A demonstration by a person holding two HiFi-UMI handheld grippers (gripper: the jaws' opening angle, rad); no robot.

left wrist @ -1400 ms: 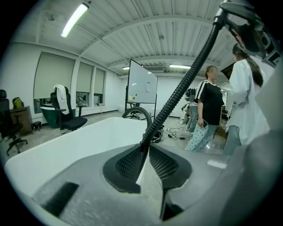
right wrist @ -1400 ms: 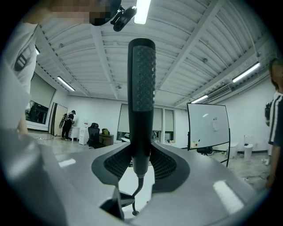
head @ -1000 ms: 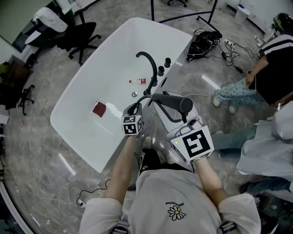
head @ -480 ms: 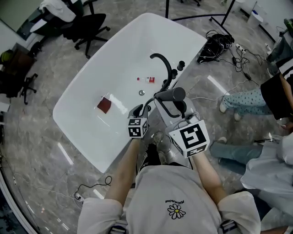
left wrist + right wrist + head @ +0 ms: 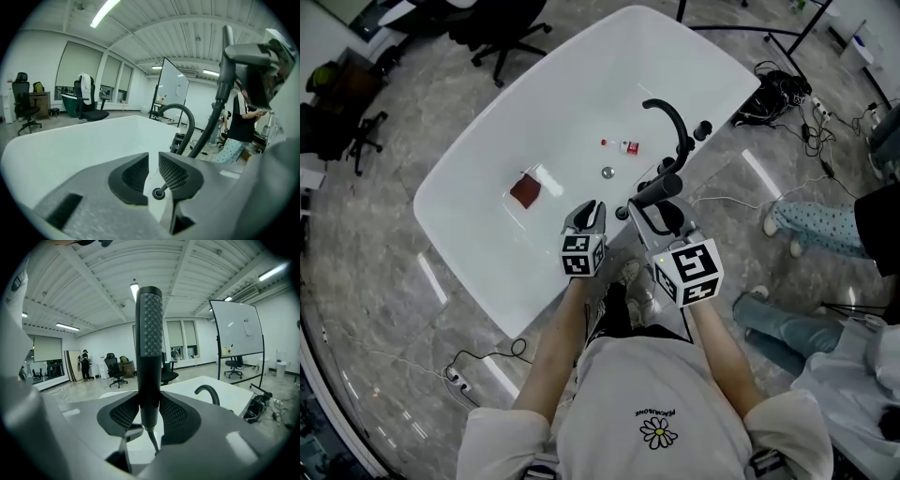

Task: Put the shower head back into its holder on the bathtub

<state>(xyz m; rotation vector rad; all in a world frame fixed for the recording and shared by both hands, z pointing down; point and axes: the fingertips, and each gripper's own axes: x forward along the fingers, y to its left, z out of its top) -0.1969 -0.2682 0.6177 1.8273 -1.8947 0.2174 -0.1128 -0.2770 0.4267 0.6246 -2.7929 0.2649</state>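
The dark shower head lies nearly level over the white bathtub's near rim, just in front of the black curved faucet. My right gripper is shut on its handle, and the thin hose hangs below the jaws. My left gripper hovers over the rim to the left, its jaws a narrow slit apart after closing a little. A small black ring on a stem shows in that slit, and the pads press on nothing. The hose rises on the right toward the head.
Inside the tub lie a dark red square, a small bottle and the drain. Two black knobs stand beside the faucet. Office chairs stand beyond the tub. Cables and a black bag and a person's legs are on the right.
Both grippers have moved forward toward the tub rim. The right one has come down with the shower head, which now sits closer to the faucet.
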